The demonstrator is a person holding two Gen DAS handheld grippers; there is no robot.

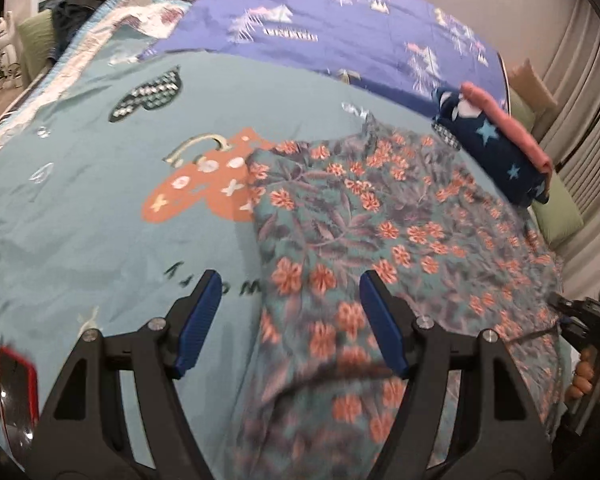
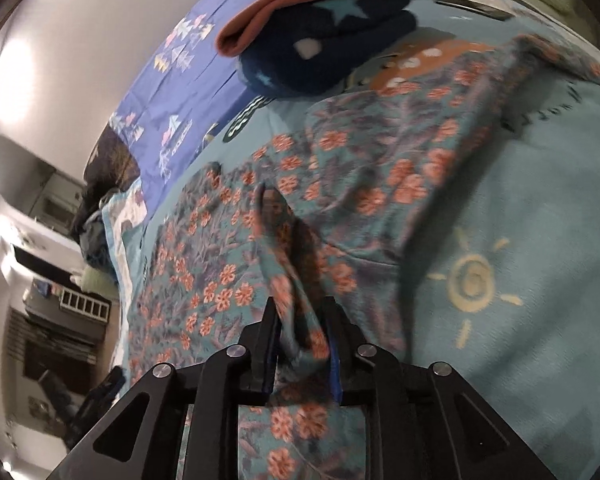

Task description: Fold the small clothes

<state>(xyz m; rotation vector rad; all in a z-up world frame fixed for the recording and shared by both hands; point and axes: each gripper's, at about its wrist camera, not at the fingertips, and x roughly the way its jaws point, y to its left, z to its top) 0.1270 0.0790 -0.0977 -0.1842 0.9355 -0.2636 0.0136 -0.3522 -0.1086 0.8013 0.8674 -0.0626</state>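
Your left gripper [image 1: 290,320] hangs with its jaws spread wide and nothing between them, just above the near left edge of the floral garment [image 1: 380,216]. That garment lies spread and rumpled on the teal bedspread [image 1: 80,200], to the right of the orange printed patch. Further right, your right gripper [image 2: 304,340] is clenched on a bunched edge of the same floral cloth, which rises from the bed into the jaws.

By the look of it, you are in the first fold: one side is gripped and lifted, the other is free. The next move likely calls for you to close the left gripper on the near edge, so both corners travel together and the cloth lands flat, not twisted.

The surface is a soft bed, so expect the cloth to drag and wrinkle. A purple patterned sheet [image 1: 340,28] lies beyond the teal one. At the far right sits a stack of folded clothes [image 1: 496,144], navy with stars and a pink piece on top. Curtains [image 1: 580,92] hang at the right; clutter fills the left room edge.
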